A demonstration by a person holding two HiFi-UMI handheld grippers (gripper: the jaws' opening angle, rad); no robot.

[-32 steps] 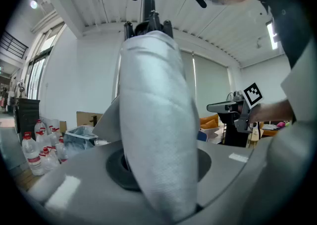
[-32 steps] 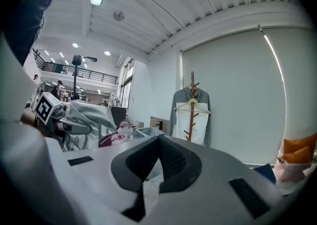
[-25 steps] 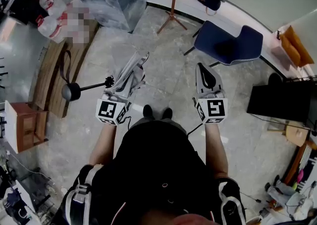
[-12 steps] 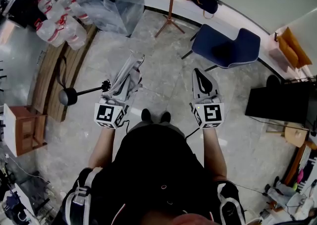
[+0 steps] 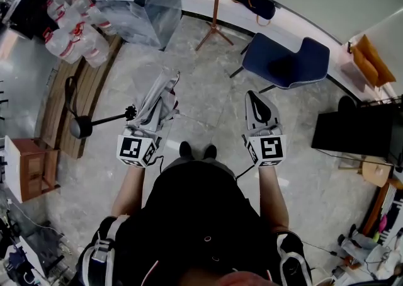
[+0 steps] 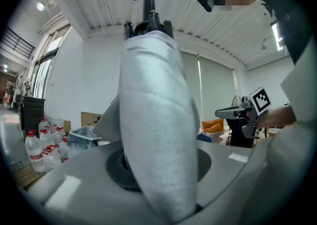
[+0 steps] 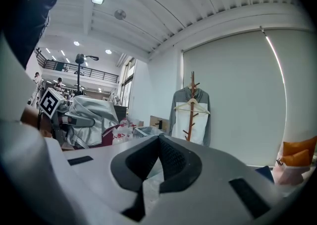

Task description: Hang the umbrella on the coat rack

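Observation:
My left gripper (image 5: pixel 150 121) (image 6: pixel 159 167) is shut on the folded grey umbrella (image 5: pixel 158 97) (image 6: pixel 156 120), whose fabric fills the left gripper view. The umbrella's black shaft runs out to the left and ends in a round black handle (image 5: pixel 79 128) with a strap. My right gripper (image 5: pixel 254 98) (image 7: pixel 158 142) is level beside it, shut, with nothing between the pads. The wooden coat rack (image 5: pixel 216 2) (image 7: pixel 191 104) stands ahead by the wall, and a grey-and-white jacket (image 7: pixel 191 116) hangs on it. In the right gripper view the left gripper and umbrella (image 7: pixel 85 112) appear at the left.
A blue chair (image 5: pixel 287 60) stands to the right of the rack. A plastic-wrapped box (image 5: pixel 138 0) and several water bottles (image 5: pixel 68 34) sit at the back left. A wooden bench (image 5: pixel 88 86) lies along the left. A black cabinet (image 5: pixel 359 130) stands at the right.
The left gripper and umbrella have drifted a little down and left in the head view. The right gripper has kept its place. The jaws have not changed.

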